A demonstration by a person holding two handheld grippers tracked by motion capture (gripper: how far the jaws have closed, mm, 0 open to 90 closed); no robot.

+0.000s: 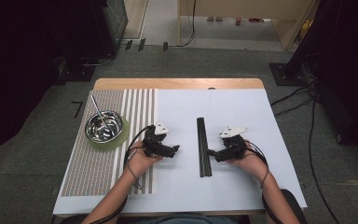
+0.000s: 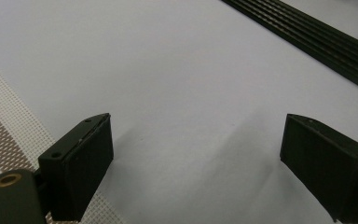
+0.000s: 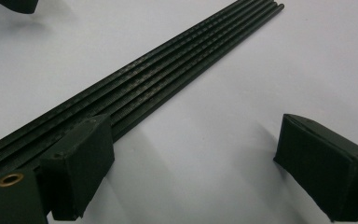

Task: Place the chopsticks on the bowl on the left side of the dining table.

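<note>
A bundle of several long black rods [image 1: 203, 147] lies side by side on the white table sheet [image 1: 214, 191], running front to back between my two grippers. My left gripper [image 1: 175, 150] rests just left of the rods, open with nothing between its jaws [image 2: 196, 163]; the rods [image 2: 317, 39] cross the far right of its view. My right gripper [image 1: 210, 152] sits at the right side of the rods, open and empty [image 3: 193, 168], with one fingertip [image 3: 81, 158] close against the bundle [image 3: 168, 70].
A steel bowl [image 1: 104, 126] holding a thin metal stick [image 1: 98, 108] sits on a green mat on the striped woven placemat [image 1: 98, 172] at the left. Cables run across the floor to the right of the table.
</note>
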